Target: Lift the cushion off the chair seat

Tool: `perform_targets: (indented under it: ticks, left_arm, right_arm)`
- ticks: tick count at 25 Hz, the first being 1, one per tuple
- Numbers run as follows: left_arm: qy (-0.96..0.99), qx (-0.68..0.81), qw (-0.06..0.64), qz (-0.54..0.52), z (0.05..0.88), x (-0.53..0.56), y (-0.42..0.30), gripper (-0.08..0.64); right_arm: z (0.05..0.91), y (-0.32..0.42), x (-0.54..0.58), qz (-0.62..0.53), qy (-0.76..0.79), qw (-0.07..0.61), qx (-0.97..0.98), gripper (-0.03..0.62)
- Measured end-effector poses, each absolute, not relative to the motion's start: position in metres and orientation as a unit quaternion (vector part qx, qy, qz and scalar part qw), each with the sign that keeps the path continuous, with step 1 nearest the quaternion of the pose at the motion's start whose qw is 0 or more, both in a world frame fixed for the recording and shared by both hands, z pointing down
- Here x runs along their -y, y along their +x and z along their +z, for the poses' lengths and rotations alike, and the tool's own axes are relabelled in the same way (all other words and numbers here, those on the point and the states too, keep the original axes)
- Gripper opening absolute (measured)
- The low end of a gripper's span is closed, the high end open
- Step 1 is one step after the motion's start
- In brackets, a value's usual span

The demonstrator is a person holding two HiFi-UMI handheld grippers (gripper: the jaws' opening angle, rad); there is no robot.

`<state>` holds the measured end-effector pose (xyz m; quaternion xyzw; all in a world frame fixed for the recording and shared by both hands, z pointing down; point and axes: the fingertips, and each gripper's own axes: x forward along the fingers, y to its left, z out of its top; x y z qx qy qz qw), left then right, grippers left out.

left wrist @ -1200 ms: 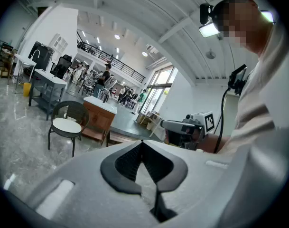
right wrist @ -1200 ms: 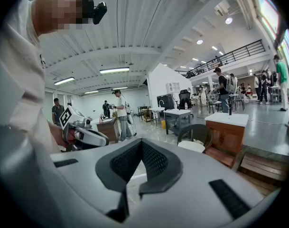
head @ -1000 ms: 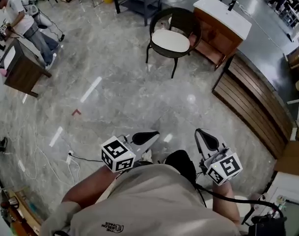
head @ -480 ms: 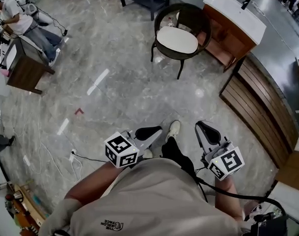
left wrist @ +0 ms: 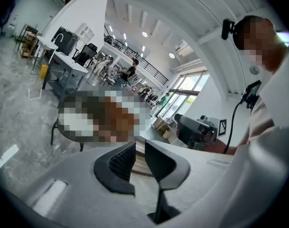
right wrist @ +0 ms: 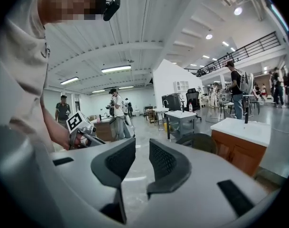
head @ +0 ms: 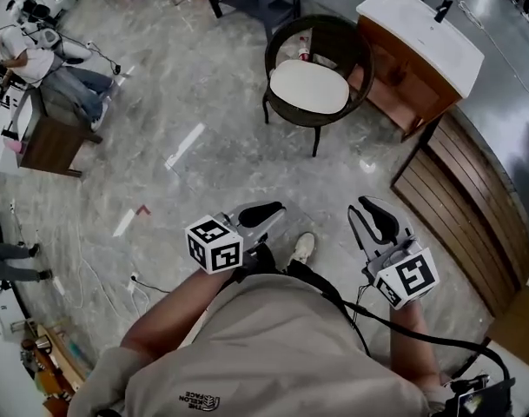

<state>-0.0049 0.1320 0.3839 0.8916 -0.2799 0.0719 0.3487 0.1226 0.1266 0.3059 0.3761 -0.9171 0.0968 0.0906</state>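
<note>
A white oval cushion (head: 309,87) lies on the seat of a dark round-backed chair (head: 335,38) across the marble floor, well ahead of both grippers. My left gripper (head: 262,213) is held out in front of my body with its jaws opening by a narrow gap; nothing is between them (left wrist: 139,148). My right gripper (head: 379,219) points the same way, its jaws opening wider, also empty (right wrist: 142,148). The chair's dark back (right wrist: 202,141) shows far beyond the right jaws. Neither gripper touches the chair or cushion.
A wooden cabinet with a white top (head: 420,26) stands right of the chair. A slatted wooden platform (head: 459,189) curves along the right. A person (head: 38,59) works at a desk (head: 42,137) at far left. A cable (head: 99,276) trails on the floor.
I have walked toward the chair, which now sits lower and larger in the head view. Both grippers came forward with me, and their jaws have parted from shut.
</note>
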Motion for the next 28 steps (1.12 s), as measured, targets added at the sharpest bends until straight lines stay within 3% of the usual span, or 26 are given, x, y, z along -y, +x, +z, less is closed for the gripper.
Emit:
perform_targets:
  ticks: [14, 28]
  left_arm:
    - [0.817, 0.27, 0.507, 0.042, 0.525, 0.081, 0.01, 0.097]
    - [0.68, 0.322, 0.658, 0.013, 0.777, 0.302, -0.009, 0.138]
  right_arm:
    - [0.337, 0.166, 0.014, 0.154, 0.45, 0.113, 0.872, 0.138]
    - [0.438, 0.156, 0.169, 0.265, 0.484, 0.175, 0.815, 0.138]
